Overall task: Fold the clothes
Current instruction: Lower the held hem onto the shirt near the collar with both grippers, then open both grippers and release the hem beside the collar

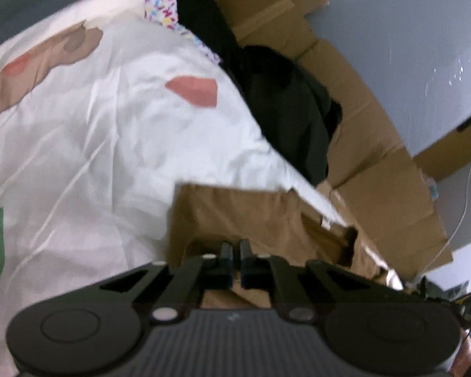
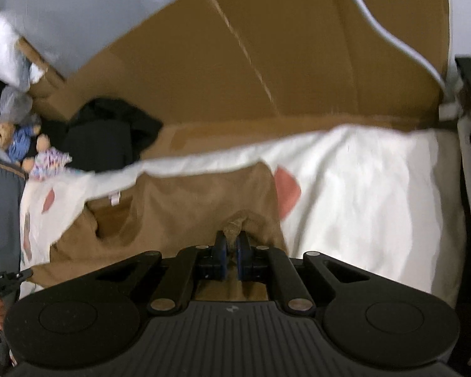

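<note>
Landmark: tan garment, spread on the white sheet of a bed, at the sheet's far edge against the cardboard.

Left of the garment: soft toys at the sheet's far left corner; a dark heap of cloth behind the garment's left end, off the sheet.

Left gripper: sits over the garment's left part, fingers drawn together with only a thin slit between them. Tan cloth lies directly under and around the tips; whether any is actually pinched I cannot tell, as the view is blurred.

Garment middle: an opening with a white label shows left of centre, so it lies roughly flat, face up.

Right gripper: at the garment's near right edge, fingers clamped on a bunched ridge of tan cloth that stands up between them.

Step, as I judge it: both grippers at the garment's near side, working a fold or a straightening pull; the frames do not settle which. Next move calls for both ends travelling together and evenly, cloth kept taut, without dragging the sheet.
</note>
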